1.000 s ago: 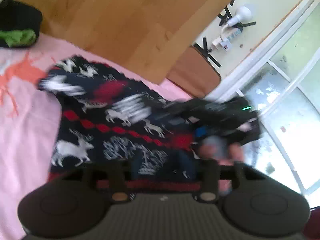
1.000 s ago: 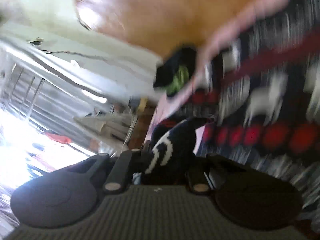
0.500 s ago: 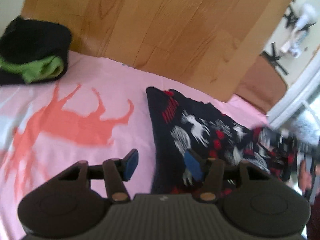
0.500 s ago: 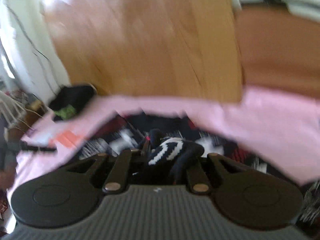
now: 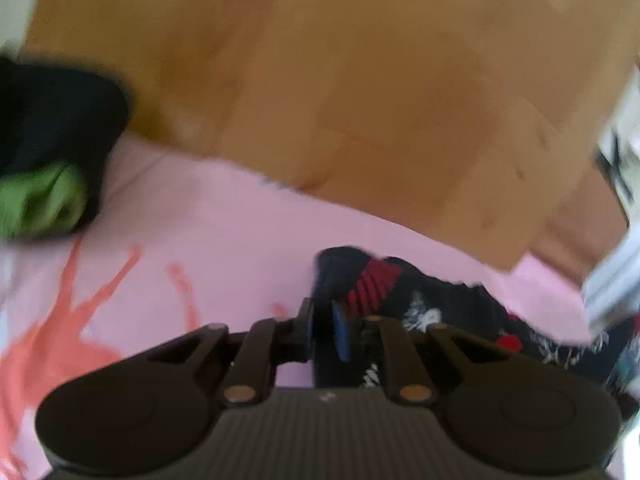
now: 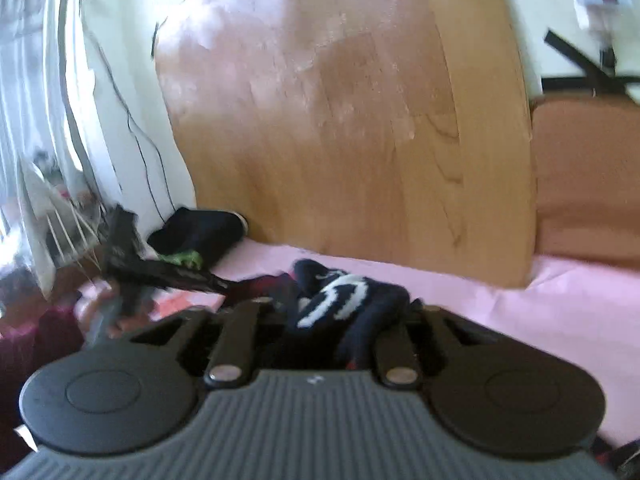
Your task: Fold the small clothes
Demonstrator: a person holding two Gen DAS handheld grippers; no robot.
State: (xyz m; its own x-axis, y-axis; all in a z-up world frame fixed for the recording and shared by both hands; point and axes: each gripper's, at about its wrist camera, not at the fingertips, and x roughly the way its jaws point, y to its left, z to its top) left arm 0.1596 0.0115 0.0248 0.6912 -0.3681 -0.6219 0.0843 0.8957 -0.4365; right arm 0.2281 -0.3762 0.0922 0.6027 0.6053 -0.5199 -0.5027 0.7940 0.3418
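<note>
- Pink bedsheet (image 5: 224, 216) with coral deer shapes printed on it covers the bed, and a pale wooden headboard (image 5: 360, 80) stands behind it.
- Half a second ago my left gripper (image 5: 322, 330) hung open beside the dark patterned knit (image 5: 424, 300); now its blue-padded fingers (image 5: 340, 332) have closed to a narrow gap with the knit's near edge between them.
- My right gripper (image 6: 332, 320) still pinches a bunched fold of the same knit (image 6: 344, 296), navy with a white motif.
- With both ends held, I judge the next fold can be carried over.
- The knit looks soft, thick and limp, in navy, red and white; it lies crumpled on the sheet, not flat.
- A folded black-and-green garment (image 5: 44, 160) sits by the headboard, well apart.
</note>
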